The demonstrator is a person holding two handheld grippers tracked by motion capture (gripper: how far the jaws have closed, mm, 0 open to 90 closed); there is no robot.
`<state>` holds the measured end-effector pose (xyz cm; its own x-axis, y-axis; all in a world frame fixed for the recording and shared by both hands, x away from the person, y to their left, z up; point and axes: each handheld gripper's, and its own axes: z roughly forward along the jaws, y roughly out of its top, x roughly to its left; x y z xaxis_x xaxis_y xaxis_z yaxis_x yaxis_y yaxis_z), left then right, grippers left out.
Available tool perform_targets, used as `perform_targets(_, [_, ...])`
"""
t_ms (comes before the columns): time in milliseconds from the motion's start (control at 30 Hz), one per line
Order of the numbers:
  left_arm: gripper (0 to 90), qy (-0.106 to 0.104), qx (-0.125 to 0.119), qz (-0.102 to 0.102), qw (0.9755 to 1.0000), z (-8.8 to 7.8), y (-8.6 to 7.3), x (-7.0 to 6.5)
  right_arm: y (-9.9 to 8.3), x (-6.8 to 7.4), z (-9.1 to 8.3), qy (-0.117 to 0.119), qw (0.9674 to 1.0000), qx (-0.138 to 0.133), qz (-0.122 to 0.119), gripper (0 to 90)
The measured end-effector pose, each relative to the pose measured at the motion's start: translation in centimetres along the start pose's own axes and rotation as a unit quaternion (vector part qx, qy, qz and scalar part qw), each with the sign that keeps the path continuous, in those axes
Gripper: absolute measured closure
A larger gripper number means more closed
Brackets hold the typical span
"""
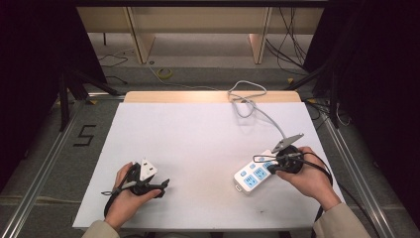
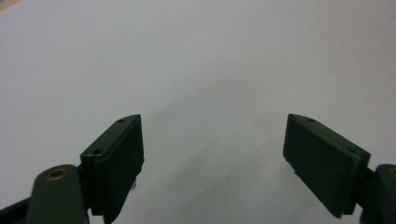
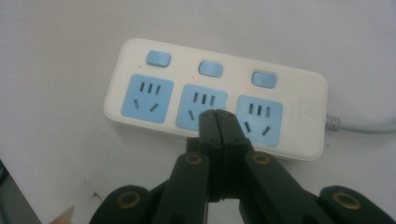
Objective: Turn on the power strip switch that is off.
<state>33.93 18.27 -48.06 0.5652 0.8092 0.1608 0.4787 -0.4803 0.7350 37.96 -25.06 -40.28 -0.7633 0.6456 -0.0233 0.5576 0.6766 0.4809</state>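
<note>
Power strip (image 3: 215, 100): white casing, three light-blue sockets, three light-blue switches, pale grey cord (image 1: 250, 101). Tongs, right (image 3: 217, 116) and left (image 2: 212, 158): black, brass-coloured rivets. Desk (image 1: 198, 134): white top, light wood far edge.

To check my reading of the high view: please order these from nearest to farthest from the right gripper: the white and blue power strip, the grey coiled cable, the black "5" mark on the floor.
1. White and blue power strip, directly under the right gripper.
2. Grey coiled cable, at the table's far edge.
3. Black "5" mark, on the floor at the far left.
</note>
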Motion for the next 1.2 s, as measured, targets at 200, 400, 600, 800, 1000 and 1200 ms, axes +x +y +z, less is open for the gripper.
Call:
perform_targets(200, [20.3,0.0,-0.002,0.0,1.0,0.0,0.0,0.0,0.7,0.2,0.3,0.003,1.0,0.004,-0.005,90.0])
perform_targets(400, [20.4,0.0,-0.001,0.002,1.0,0.0,0.0,0.0,1.0,0.2,0.4,0.004,0.9999,0.008,-0.005,90.0])
perform_targets(600, [20.4,0.0,-0.002,0.002,1.0,0.0,0.1,-0.1,1.4,0.3,0.6,0.006,0.9999,0.01,-0.008,90.0])
perform_targets(800, [20.5,0.0,-0.003,0.001,1.0,0.0,0.1,-0.1,1.8,0.5,0.9,0.008,0.9998,0.013,-0.013,90.0])
perform_targets(1000, [20.5,0.001,-0.005,0.002,1.0,0.0,0.1,-0.1,2.3,0.6,0.9,0.008,0.9997,0.016,-0.014,90.0])
perform_targets(1200, [20.5,0.001,-0.005,0.002,1.0,0.0,0.1,-0.1,2.5,0.7,1.0,0.011,0.9997,0.018,-0.014,90.0])
